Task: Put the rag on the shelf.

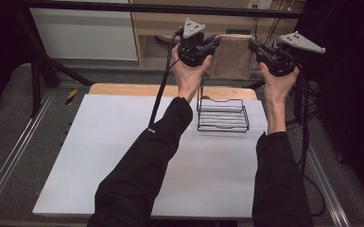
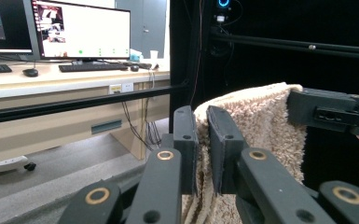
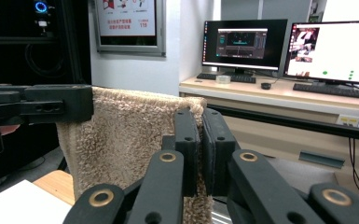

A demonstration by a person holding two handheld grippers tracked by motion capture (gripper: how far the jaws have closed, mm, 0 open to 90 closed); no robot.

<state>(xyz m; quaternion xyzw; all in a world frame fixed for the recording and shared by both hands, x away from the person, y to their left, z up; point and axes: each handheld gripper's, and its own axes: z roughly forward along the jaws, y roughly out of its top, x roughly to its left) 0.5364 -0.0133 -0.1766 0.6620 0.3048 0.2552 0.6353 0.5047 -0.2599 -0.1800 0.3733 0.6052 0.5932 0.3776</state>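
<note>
A beige fluffy towel (image 1: 234,56) hangs stretched between both grippers, high above the far edge of the table. My left gripper (image 1: 212,43) is shut on the towel's left top edge; in the left gripper view its jaws pinch the towel (image 2: 256,121) between the pads. My right gripper (image 1: 255,47) is shut on the right top edge, and the right gripper view has the towel (image 3: 126,135) clamped in its jaws. Each gripper view also has the other gripper holding the opposite corner. Below the towel, a black wire rack (image 1: 222,116) stands on the white table (image 1: 123,156).
A wooden board (image 1: 123,89) lies under the table top's far edge. Black frame bars (image 1: 170,8) cross overhead behind the grippers. Cables trail from both grippers (image 1: 160,90). Desks with monitors (image 2: 81,28) stand beyond the table.
</note>
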